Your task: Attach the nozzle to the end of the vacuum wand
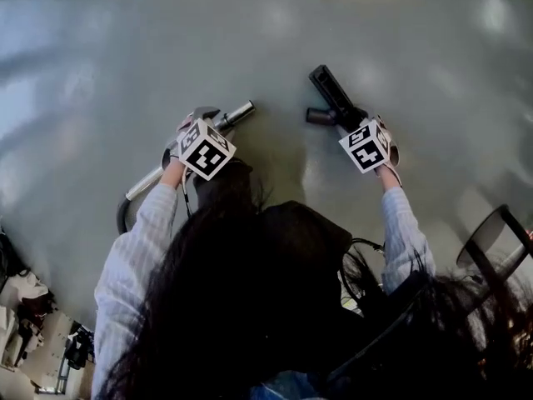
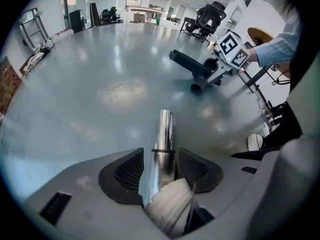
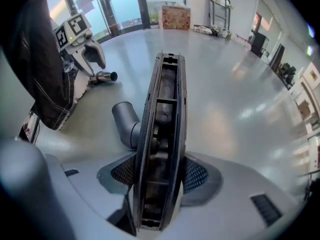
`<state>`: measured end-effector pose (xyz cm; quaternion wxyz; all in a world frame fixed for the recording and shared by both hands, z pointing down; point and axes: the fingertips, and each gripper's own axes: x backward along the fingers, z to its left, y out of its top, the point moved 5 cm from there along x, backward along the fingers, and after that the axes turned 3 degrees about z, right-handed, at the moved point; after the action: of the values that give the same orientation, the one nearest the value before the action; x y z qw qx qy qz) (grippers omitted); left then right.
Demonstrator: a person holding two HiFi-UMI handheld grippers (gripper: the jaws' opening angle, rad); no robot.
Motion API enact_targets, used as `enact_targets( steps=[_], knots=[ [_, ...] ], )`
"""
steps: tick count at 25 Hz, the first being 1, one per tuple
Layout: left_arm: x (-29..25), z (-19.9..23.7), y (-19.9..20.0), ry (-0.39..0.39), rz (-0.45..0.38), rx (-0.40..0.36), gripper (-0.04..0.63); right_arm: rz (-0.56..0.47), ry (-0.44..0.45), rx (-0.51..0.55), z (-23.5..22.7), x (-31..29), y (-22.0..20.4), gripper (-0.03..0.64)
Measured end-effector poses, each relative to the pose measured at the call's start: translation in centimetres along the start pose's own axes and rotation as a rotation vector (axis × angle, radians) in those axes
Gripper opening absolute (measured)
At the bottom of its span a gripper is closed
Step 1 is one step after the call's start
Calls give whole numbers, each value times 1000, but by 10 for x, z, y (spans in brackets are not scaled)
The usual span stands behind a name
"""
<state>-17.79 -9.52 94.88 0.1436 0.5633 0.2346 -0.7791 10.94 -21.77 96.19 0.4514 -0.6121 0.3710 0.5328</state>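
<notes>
The vacuum wand [image 1: 236, 115] is a shiny metal tube that lies low over the grey floor, its open end toward the right. My left gripper [image 1: 197, 122] is shut on it a little behind that end. In the left gripper view the wand [image 2: 164, 129] runs out between the pads of the left gripper [image 2: 161, 160]. The black nozzle [image 1: 331, 92], a long flat floor head with a short neck tube [image 1: 318, 117] toward the wand, is gripped edge-on by my right gripper [image 1: 356, 123]. In the right gripper view the nozzle [image 3: 163, 129] fills the gap of the right gripper [image 3: 159, 184]. The wand's end and the neck tube are apart.
A dark chair base [image 1: 500, 244] stands at the right. A black hose [image 1: 123, 215] curves off the wand's rear end. Office chairs [image 2: 210, 15] and a cart [image 2: 32, 26] stand far off, and a cardboard box [image 3: 175, 17] sits by the glass doors.
</notes>
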Motion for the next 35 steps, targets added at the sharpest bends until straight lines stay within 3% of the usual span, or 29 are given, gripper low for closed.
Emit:
enact_targets(
  steps=[4,8,12,15,17,19,21,23,26,29,35],
  knots=[
    [-15,-2,-20,-26,38,-34,195,-121,32,165,13,-12,68,239],
    [-43,-41,20,20,91,-87,195,-163,76,345,-2,-20,67,239],
    [-59,-55,41,75,160,-117,195,-167,75,421,-7,-25,66,239],
    [-63,-57,51,68,173,-109,195,-161,64,446,-13,-28,65,239],
    [-63,-58,58,26,156,-75,195,-152,60,443,-18,-30,66,239],
    [-59,-65,69,-76,107,76,239,-139,55,456,-15,-30,71,239],
    [-50,-73,79,-165,97,268,484,-109,48,517,-8,-25,82,239],
    [-44,-75,80,-145,126,241,494,-83,43,569,0,-19,96,239],
    [-57,-72,71,-83,94,172,499,-93,57,535,13,-24,106,239],
    [-74,-68,66,-30,70,197,505,-106,71,504,17,-35,103,239],
    [-70,-60,59,36,15,232,503,-177,121,550,19,-42,102,239]
  ],
)
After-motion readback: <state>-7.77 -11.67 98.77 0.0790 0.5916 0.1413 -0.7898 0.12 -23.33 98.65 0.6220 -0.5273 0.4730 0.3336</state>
